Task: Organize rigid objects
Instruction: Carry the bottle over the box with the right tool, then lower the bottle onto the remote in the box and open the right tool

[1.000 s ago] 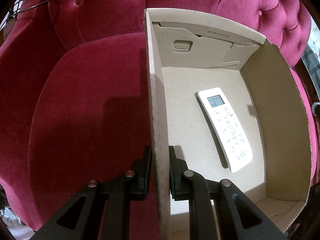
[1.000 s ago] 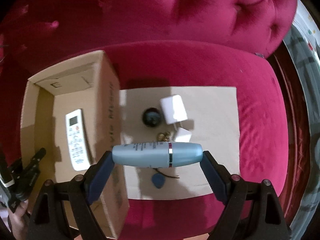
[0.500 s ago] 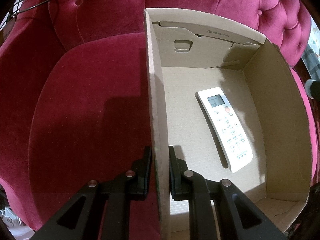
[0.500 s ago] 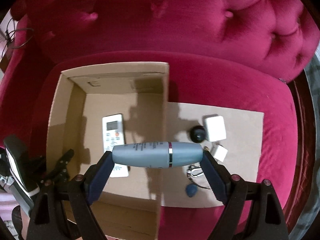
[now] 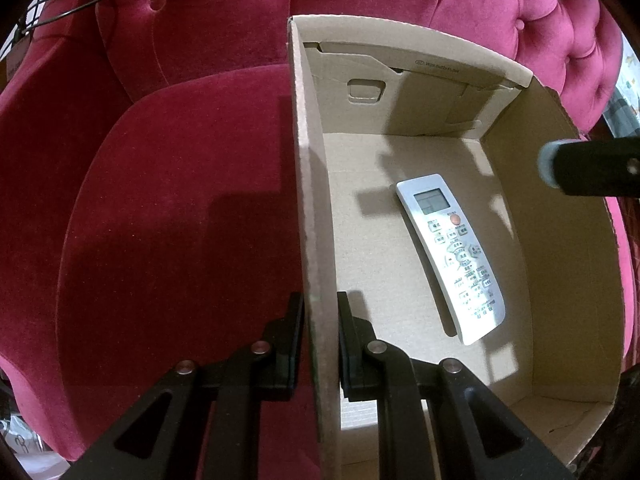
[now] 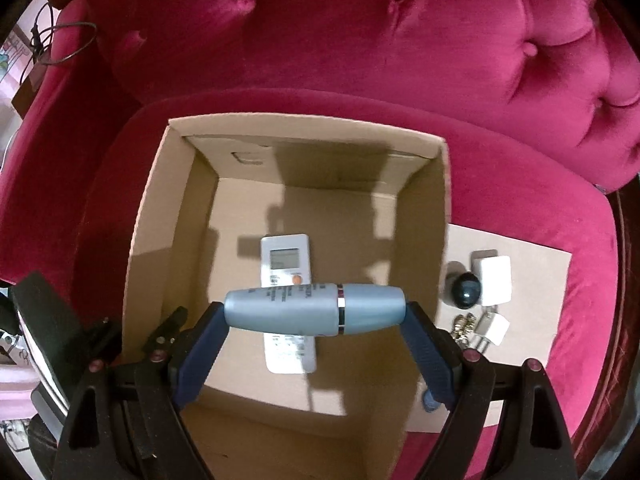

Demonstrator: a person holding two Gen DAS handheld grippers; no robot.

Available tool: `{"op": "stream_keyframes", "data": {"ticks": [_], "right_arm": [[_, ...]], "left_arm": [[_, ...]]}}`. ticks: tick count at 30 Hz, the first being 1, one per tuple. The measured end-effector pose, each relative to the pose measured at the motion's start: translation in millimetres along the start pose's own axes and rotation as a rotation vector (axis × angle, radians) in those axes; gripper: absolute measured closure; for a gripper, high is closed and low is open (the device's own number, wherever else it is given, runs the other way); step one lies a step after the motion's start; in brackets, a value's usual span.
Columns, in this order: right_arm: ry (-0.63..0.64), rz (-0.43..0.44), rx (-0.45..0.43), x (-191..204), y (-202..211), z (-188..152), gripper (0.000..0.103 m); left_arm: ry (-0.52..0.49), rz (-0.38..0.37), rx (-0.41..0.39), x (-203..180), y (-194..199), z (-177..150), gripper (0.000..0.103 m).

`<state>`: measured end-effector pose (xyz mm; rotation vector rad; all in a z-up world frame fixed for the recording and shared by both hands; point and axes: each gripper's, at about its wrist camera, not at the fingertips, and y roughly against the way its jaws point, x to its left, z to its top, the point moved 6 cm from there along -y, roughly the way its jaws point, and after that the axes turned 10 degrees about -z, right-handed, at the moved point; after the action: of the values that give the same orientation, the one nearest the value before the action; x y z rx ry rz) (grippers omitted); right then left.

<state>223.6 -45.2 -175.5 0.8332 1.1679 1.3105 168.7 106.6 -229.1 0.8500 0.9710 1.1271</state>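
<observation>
Since the earlier frame, the right gripper (image 6: 316, 312) had carried the grey-blue plastic bottle with a thin silver band (image 6: 312, 309) across from over the flat sheet of brown cardboard (image 6: 532, 280) to right above the open brown cardboard box (image 6: 148, 240). Left side hadn't budged at all.

What could've gone wrong: the bottle was hanging directly over the white remote control with a small screen and an orange button (image 6: 286, 264) lying on the box floor. Let go from there and it would probably have smacked the remote, then rolled, being round. It was also only pinched end to end, so a slight twist could have popped it loose early. And the box sat on a soft crimson velvet sofa (image 6: 360, 60), so it might have tipped if the wall got bumped.

Tool state: the right gripper's jaws stood wide, with their blue pads pressed on the two ends of the bottle, which lay crosswise between them. The left gripper (image 5: 318, 320) was clamped nearly closed on the box's left wall, at about 8 o'clock in the right wrist view.

Waiting at 3 o'clock on the sheet: a dark round ball (image 6: 466, 288) and two white chargers (image 6: 494, 280).
</observation>
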Motion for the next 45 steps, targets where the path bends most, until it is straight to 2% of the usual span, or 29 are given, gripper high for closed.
{"op": "stream_keyframes", "data": {"ticks": [11,18,28,45], "right_arm": [[-0.008,0.019,0.069,20,-39,7,0.013],[-0.001,-0.01,0.093,21,-63,6,0.013],[0.011,-0.007,0.123,28,-84,5,0.013],[0.007,-0.01,0.114,28,-87,13,0.013]], "left_arm": [[0.0,0.001,0.001,-1,0,0,0.087],[0.002,0.001,0.002,-1,0,1,0.087],[0.001,0.001,0.005,-1,-1,2,0.087],[-0.003,0.003,0.005,0,-1,2,0.087]]}}
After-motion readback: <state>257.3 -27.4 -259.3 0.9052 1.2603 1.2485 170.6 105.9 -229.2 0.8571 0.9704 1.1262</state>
